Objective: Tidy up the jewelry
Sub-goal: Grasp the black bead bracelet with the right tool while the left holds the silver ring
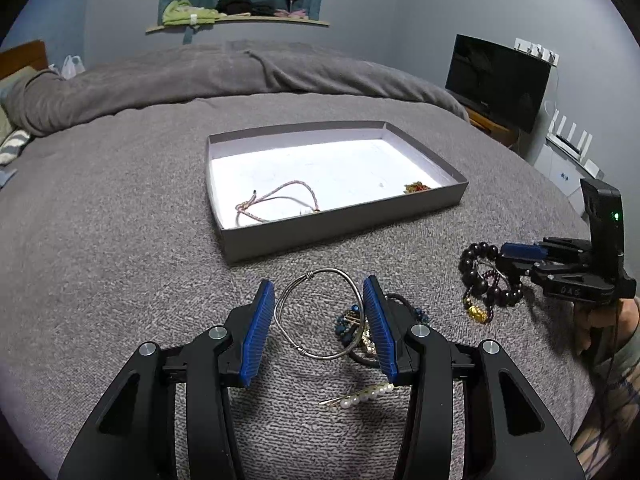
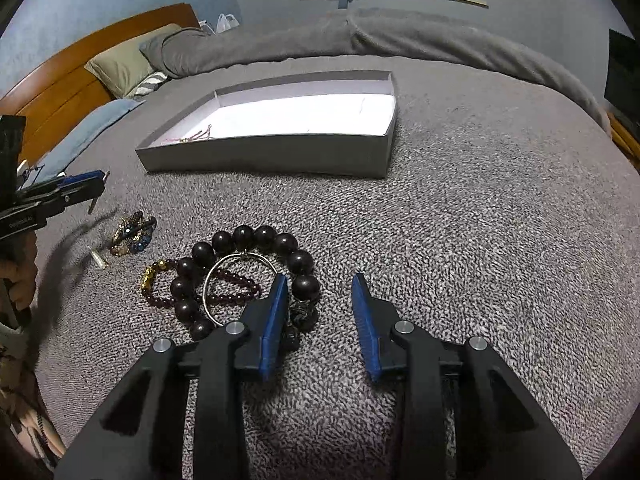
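A grey box (image 1: 340,224) with a white floor lies on the bed; it holds a pink cord bracelet (image 1: 276,200) and a small gold-red piece (image 1: 416,188). My left gripper (image 1: 320,324) is open above a silver bangle (image 1: 316,312), beside a blue bead cluster (image 1: 348,322) and a pearl hair clip (image 1: 360,396). My right gripper (image 2: 320,320) is open, its left finger beside a dark bead bracelet (image 2: 248,272), a small silver ring (image 2: 240,284) and a garnet bead bracelet (image 2: 232,300). The box (image 2: 272,156) lies ahead.
Grey blanket (image 1: 120,280) covers the bed. A rolled duvet (image 1: 200,76) lies behind the box. A television (image 1: 496,80) stands at the right. Pillows (image 2: 120,60) and a wooden headboard (image 2: 60,84) lie at the left in the right wrist view.
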`<state>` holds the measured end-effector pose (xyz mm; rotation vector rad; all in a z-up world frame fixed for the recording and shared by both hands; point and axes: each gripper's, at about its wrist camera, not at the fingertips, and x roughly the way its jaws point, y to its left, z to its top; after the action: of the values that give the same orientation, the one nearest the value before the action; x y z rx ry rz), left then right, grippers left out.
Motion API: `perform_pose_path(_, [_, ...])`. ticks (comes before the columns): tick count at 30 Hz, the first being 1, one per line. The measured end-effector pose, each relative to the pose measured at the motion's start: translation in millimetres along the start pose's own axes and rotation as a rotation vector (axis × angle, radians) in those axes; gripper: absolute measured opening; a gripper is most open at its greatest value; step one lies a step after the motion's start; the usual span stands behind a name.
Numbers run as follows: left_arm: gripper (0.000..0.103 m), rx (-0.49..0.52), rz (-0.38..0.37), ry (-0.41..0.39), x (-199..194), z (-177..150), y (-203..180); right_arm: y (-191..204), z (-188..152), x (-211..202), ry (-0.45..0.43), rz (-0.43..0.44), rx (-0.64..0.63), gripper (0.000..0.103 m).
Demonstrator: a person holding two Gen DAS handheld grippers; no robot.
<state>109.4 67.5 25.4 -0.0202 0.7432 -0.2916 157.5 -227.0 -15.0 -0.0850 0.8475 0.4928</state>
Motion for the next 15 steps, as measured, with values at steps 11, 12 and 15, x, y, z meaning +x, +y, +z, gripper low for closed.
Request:
perform_pose_path(11, [0.048,0.000,0.000,-0.004,-0.9,-0.7,-0.8,9.8,4.4,4.6,-0.032,0.008,-0.038,0.015])
perform_pose_path(12, [0.048,-0.002,0.000,-0.006,-1.3,-0.4,-0.7,10.6,5.3,1.6,-0.048,-0.002,-0.044,0.014])
perform_pose_path(15, [0.048,-0.004,0.001,-0.012,-3.3,-0.1,-1.1,13.5,8.6,-7.7,-0.098,-0.004,-0.055,0.014])
